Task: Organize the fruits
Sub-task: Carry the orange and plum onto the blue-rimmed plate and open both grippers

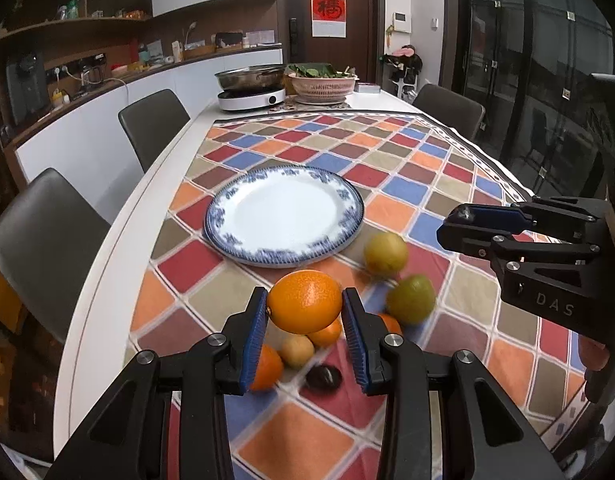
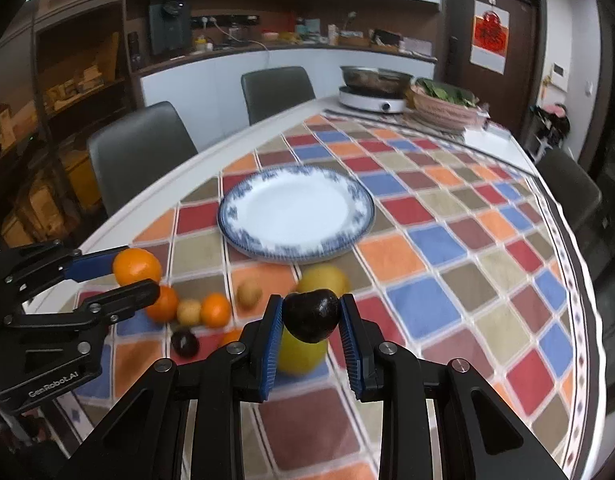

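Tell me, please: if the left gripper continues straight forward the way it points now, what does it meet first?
Probably the plate. The left gripper, shut on the orange, points toward it with only tablecloth between. Its height is unclear, so it may pass above the plate.

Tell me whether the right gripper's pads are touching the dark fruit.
Touching. The right wrist view shows the dark fruit pinched between the right gripper, both blue pads pressed against its sides, held above the tablecloth.

White plate (image 1: 285,216), blue floral rim; multicoloured chequered tablecloth (image 1: 407,168); blue-padded tools.
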### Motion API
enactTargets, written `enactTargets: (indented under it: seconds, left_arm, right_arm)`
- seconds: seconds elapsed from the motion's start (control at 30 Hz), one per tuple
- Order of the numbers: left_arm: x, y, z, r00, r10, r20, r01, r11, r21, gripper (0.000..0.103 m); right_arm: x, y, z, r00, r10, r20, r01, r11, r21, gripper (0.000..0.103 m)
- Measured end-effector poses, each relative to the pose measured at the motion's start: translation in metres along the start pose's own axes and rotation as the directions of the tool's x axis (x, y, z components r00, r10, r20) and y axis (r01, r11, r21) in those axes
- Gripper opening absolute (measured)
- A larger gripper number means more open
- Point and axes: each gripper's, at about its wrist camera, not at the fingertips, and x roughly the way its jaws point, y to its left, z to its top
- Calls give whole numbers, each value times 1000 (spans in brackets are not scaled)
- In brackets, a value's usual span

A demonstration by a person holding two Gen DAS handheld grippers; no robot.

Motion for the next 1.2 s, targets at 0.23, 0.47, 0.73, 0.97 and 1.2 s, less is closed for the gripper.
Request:
enactTargets:
  seconds: [0.23,0.47,0.73,0.97,1.2]
  left_arm:
    - [24,18,31,1000,-17,-9,17,1000,8,37]
    - [62,35,55,999,-30,-31,30,1000,2,37]
    - [120,49,64,991,-51,-123,51,999,-6,37]
    - [154,57,65,980,-65,-189,60,998,-29,37]
    - [157,57,61,976,-60,-210,54,998,-31,41]
  right_arm:
    - [24,0,36,999,36,-10,-37,999,-19,29]
    - [69,-7,62,994,83,-72,-83,997,-1,29]
    - [120,-13,73,988,68,-138,-71,997,-19,29]
    - [154,-19,76,980,82,-184,-83,997,0,29]
    - [164,-21,73,978,73,-194,-72,997,9,30]
